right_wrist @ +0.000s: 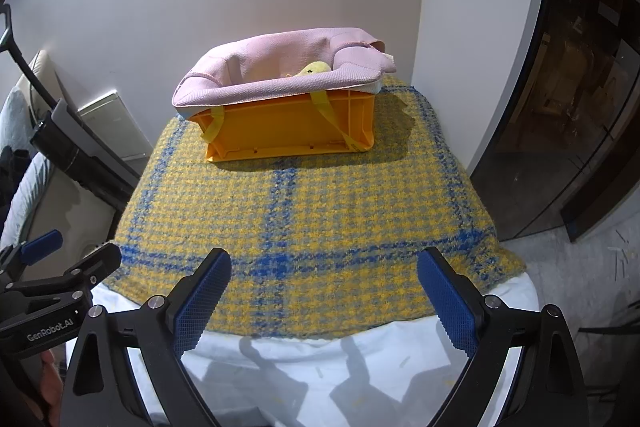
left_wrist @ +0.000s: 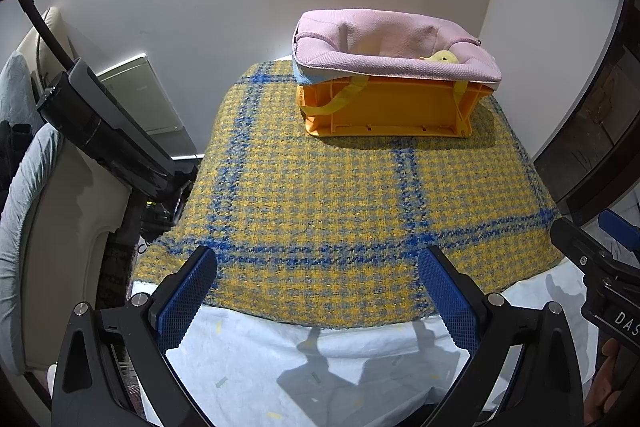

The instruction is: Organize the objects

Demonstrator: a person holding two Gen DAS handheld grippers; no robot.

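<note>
An orange plastic crate (left_wrist: 384, 111) (right_wrist: 288, 131) stands at the far end of a table under a yellow and blue plaid cloth (left_wrist: 320, 195) (right_wrist: 304, 211). A pink fabric bag (left_wrist: 360, 59) (right_wrist: 248, 87) lines the crate, folded over its rim, yellow straps hanging down the front. A small yellow soft toy (left_wrist: 442, 57) (right_wrist: 314, 68) peeks above the lining. My left gripper (left_wrist: 318, 269) and my right gripper (right_wrist: 324, 271) both hover open over the near edge of the cloth, well short of the crate, with nothing between their blue pads.
White sheet (left_wrist: 320, 359) (right_wrist: 320, 367) covers the table's near edge. A black stand with a mounted device (left_wrist: 104, 123) (right_wrist: 76, 151) leans at the left beside a cream chair (left_wrist: 52, 227). A dark glass cabinet (right_wrist: 560, 107) stands at the right. White wall behind.
</note>
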